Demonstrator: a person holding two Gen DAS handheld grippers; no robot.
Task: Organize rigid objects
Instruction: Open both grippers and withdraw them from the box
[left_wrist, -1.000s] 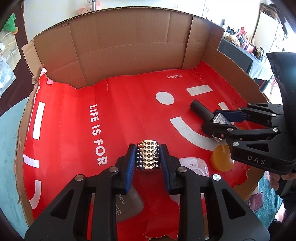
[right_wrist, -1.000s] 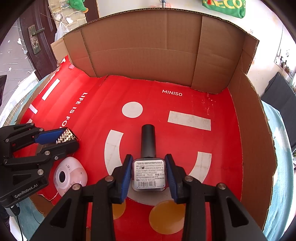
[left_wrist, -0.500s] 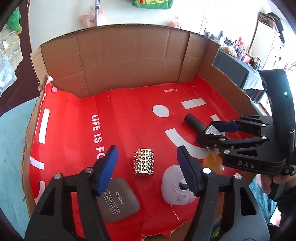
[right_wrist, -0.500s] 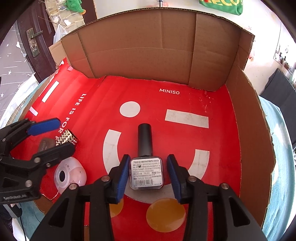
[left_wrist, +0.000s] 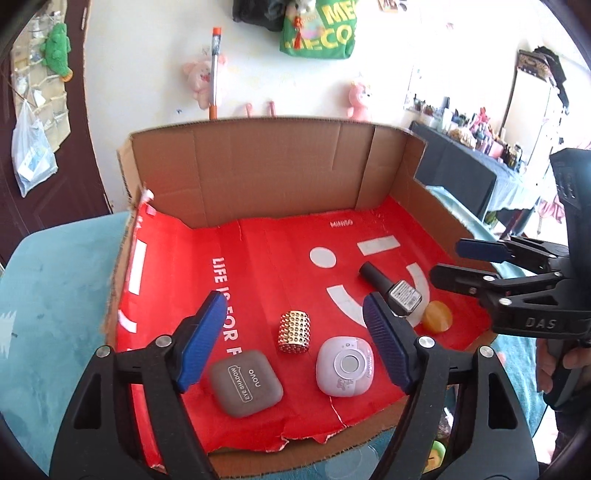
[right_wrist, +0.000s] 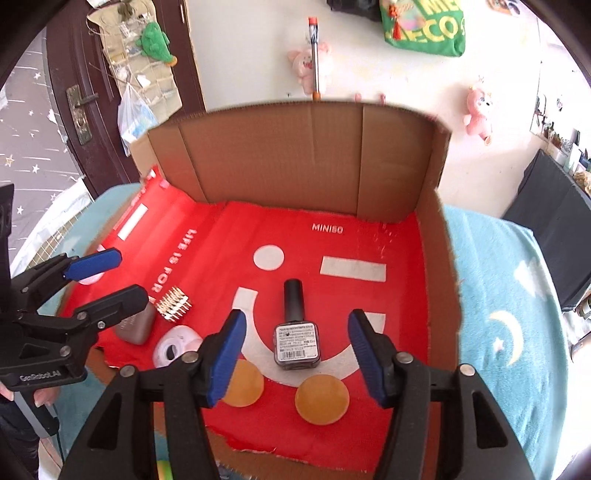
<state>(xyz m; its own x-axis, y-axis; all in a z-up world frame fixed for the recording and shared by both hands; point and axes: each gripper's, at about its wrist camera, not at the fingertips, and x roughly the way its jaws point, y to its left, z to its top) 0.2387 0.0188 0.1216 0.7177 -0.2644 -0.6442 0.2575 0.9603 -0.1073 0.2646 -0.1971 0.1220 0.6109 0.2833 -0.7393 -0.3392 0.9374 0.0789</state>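
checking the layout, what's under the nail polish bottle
The nail polish bottle lies flat on the red printed sheet, across its white smile curve. Whatever is directly beneath the bottle is covered.

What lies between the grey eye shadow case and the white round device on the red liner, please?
In the left wrist view, the gold studded cylinder stands just behind the gap between the eye shadow case and white device; the gap itself is bare.

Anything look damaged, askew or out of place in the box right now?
The red liner is torn and ragged along its near edge, exposing cardboard. The nail polish bottle lies on its side, as does the studded gold cylinder. Nothing is spilled.
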